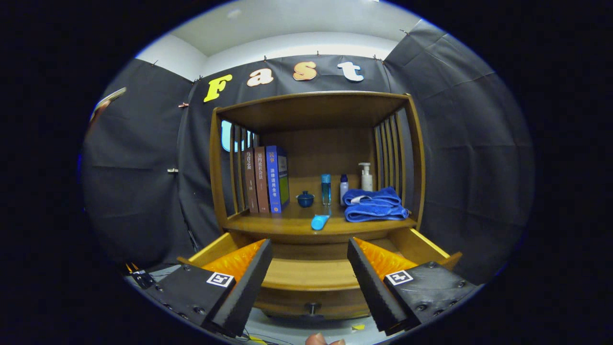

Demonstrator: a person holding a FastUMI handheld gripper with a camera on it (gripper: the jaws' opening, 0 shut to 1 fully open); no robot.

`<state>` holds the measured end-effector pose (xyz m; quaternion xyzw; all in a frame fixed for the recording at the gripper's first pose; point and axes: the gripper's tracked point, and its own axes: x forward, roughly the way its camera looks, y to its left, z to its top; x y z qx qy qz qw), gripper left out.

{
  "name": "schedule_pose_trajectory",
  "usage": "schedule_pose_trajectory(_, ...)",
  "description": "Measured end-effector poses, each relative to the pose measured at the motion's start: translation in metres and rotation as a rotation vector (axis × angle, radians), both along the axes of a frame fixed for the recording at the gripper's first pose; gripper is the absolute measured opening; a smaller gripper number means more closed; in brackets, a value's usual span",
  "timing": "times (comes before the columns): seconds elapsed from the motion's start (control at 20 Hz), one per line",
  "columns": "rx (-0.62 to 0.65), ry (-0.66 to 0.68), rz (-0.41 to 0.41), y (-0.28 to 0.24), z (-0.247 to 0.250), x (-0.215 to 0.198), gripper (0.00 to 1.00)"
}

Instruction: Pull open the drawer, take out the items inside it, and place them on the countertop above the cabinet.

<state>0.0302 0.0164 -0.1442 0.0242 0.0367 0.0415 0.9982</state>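
The gripper [310, 287] is hovering released, fingers spread over the pulled-out wooden drawer [311, 275], whose visible floor is lying bare between them.

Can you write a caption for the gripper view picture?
Open gripper hovers over the pulled-out drawer, with books, bottles and a blue towel on the countertop.

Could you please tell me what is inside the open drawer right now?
The drawer shows only bare wooden floor between the open hand-held gripper's fingers; the fingers cover both its sides, so anything there is hidden.
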Motion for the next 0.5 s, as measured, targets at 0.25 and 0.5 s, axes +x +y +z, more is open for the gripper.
schedule_pose_trajectory(0.25, -0.059, 0.102, -0.018, 0.002, -0.08, -0.007, 1.0)
schedule_pose_trajectory(0.5, -0.078, 0.183, -0.041, 0.003, -0.128, 0.003, 1.0)
